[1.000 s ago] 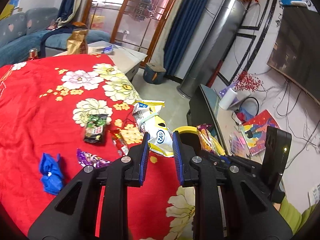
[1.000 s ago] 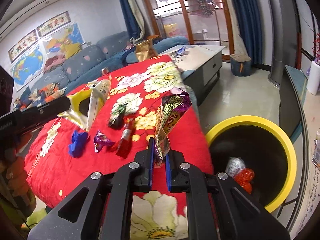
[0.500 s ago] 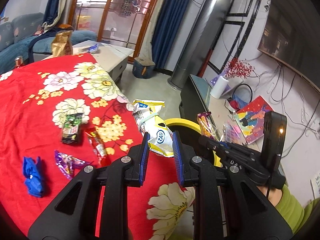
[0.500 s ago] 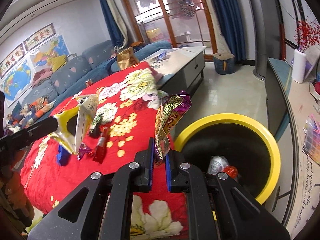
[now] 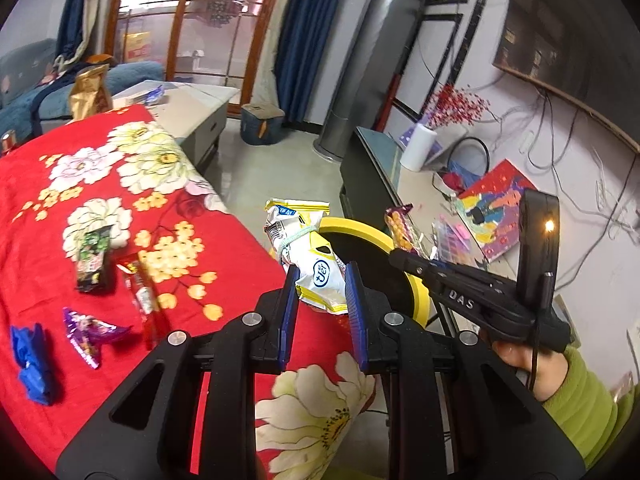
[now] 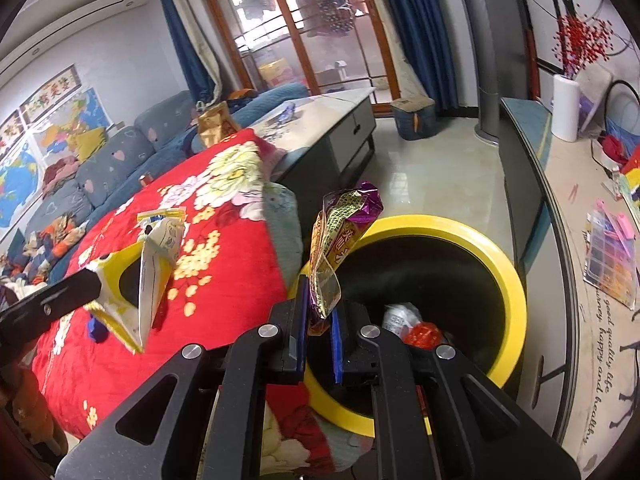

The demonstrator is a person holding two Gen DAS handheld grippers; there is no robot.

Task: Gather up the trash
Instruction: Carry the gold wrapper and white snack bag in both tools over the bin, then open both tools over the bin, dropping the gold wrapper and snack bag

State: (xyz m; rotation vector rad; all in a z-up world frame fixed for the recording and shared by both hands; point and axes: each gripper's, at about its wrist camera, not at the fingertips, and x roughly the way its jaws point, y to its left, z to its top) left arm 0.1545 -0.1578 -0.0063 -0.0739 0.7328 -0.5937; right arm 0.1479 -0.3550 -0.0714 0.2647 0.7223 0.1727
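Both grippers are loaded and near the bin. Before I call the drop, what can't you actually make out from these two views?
- Yellow-rimmed bin: its near floor is hidden behind the right gripper in the right wrist view; only two pieces show inside.
- Same bin in the left wrist view: the white and yellow bag and the left gripper cover most of the opening.
- Purple and gold wrapper: its print is too small to read.

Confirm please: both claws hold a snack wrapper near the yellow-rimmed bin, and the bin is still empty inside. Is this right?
Not quite. The bin is not empty: the right wrist view shows a white packet and a red one at its bottom. The rest holds: the left claw grips a white and yellow wrapper, and the right claw grips a purple and gold wrapper.
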